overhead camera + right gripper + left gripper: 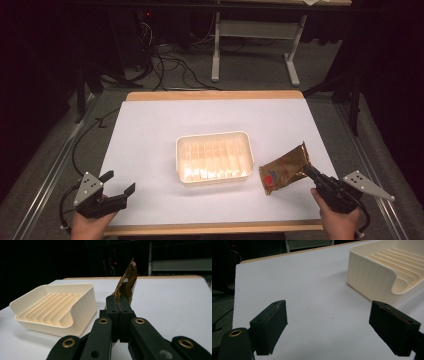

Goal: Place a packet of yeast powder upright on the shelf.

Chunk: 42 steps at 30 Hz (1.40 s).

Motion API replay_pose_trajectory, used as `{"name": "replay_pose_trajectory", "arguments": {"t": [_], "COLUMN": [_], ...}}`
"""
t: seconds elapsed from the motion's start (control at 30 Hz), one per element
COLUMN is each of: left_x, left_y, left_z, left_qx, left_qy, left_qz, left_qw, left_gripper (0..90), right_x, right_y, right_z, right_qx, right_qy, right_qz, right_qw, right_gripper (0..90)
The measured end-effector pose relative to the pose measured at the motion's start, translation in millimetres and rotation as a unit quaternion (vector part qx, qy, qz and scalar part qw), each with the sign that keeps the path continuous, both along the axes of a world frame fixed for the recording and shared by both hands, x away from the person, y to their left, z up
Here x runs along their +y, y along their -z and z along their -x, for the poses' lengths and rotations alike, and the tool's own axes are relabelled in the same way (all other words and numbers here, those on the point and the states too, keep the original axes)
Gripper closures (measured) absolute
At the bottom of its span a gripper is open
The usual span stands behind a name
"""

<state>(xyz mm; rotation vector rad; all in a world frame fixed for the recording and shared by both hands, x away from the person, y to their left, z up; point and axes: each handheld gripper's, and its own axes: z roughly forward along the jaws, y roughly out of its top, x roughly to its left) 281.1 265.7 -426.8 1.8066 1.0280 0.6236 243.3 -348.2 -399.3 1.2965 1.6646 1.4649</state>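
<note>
The right tongs [306,170] are clamped on one edge of a gold foil snack packet [284,170], holding it near the right edge of the table [150,125], just beside the cream ribbed tray [214,156] at the table's centre. The left tongs [120,185] stand apart and hold nothing, near the front left corner of the table.

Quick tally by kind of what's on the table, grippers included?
Cream ribbed tray: 1
Gold snack packet: 1, pinched in the right gripper
Grippers: 2, counting the left gripper, open and holding nothing
Total: 4
</note>
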Motion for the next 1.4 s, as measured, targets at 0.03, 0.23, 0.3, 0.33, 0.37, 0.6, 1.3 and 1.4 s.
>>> {"name": "replay_pose_trajectory", "arguments": {"t": [0.03,0.23,0.3,0.33,0.37,0.6,1.3,1.4], "left_x": [0.2,0.2,0.0,-0.1,-0.1,-0.1,1.0,0.6], "left_y": [-0.1,0.2,0.3,0.3,0.3,0.4,-1.0,-1.4], "left_z": [0.0,-0.1,-0.1,-0.1,0.0,0.3,2.7,3.2], "left_qx": [-0.001,-0.002,-0.001,-0.001,-0.001,-0.004,-0.008,-0.008], "left_qy": [-0.001,-0.002,-0.001,-0.001,-0.001,-0.005,-0.005,-0.004], "left_qz": [0.0,0.001,0.002,0.001,0.001,0.002,0.005,0.005], "left_qw": [1.0,1.0,1.0,1.0,1.0,1.0,0.9999,0.9999], "left_gripper": [15.5,15.5,15.5,15.5,15.5,15.5,15.4,15.4], "right_x": [0.5,0.9,0.5,0.1,0.0,1.2,31.6,40.1], "right_y": [-1.1,-8.2,-10.3,-11.1,-11.9,-18.7,-69.5,-74.5], "right_z": [0.4,2.3,2.8,3.1,3.1,6.2,2.1,-2.1], "right_qx": [-0.003,-0.03,-0.037,-0.04,-0.045,-0.063,-0.11,-0.113], "right_qy": [0.001,0.014,0.018,0.02,0.022,0.029,0.004,-0.003], "right_qz": [0.001,0.008,0.003,0.005,0.003,0.004,-0.007,-0.005], "right_qw": [1.0,0.9994,0.9992,0.999,0.9987,0.9976,0.9939,0.9935], "right_gripper": [90.0,90.0,90.0,90.0,90.0,90.0,90.0,90.0]}}
